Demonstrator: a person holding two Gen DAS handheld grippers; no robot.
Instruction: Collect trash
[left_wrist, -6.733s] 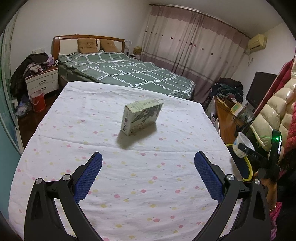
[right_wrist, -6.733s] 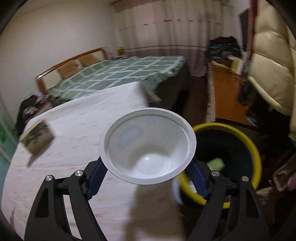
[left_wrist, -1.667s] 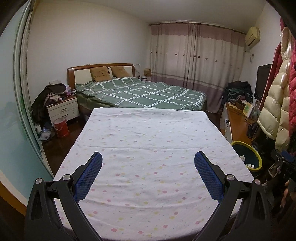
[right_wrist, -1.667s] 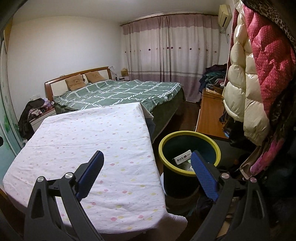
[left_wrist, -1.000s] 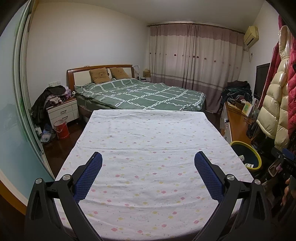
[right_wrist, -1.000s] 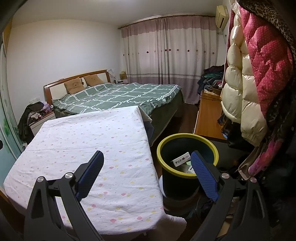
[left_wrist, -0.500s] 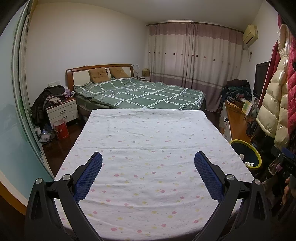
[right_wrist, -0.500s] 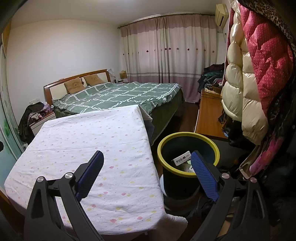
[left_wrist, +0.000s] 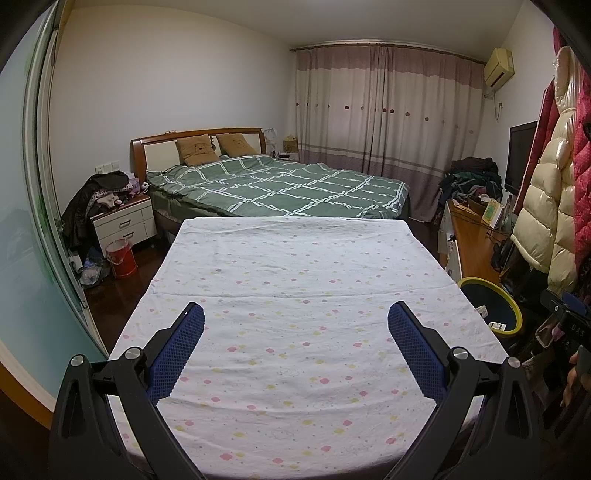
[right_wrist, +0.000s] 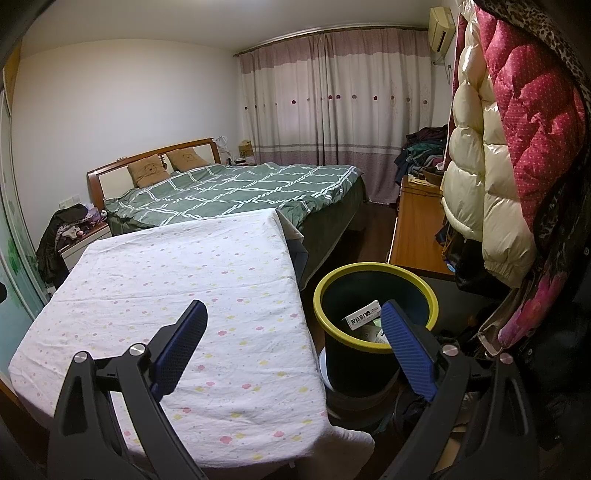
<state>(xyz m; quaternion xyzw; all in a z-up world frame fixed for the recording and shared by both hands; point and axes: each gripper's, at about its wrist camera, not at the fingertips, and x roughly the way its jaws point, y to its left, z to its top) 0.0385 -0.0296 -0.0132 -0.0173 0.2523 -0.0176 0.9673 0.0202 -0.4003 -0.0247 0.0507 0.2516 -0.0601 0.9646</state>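
Observation:
My left gripper (left_wrist: 295, 350) is open and empty, held above the near end of a table under a white dotted cloth (left_wrist: 295, 288). My right gripper (right_wrist: 291, 350) is open and empty, over the table's right edge (right_wrist: 221, 280). A dark bin with a yellow rim (right_wrist: 373, 314) stands on the floor right of the table, just beyond my right finger. A white box (right_wrist: 364, 316) and other scraps lie inside it. The bin also shows in the left wrist view (left_wrist: 491, 306). No trash shows on the cloth.
A bed with a green checked cover (left_wrist: 280, 188) lies beyond the table. A wooden desk (right_wrist: 417, 225) and hanging puffer coats (right_wrist: 491, 166) crowd the right side. A nightstand (left_wrist: 125, 221) and a red bucket (left_wrist: 120, 256) stand at the left.
Since 6.7 s ago the box has left the table and the white bowl has left my right gripper. Over the last second both grippers have barely moved.

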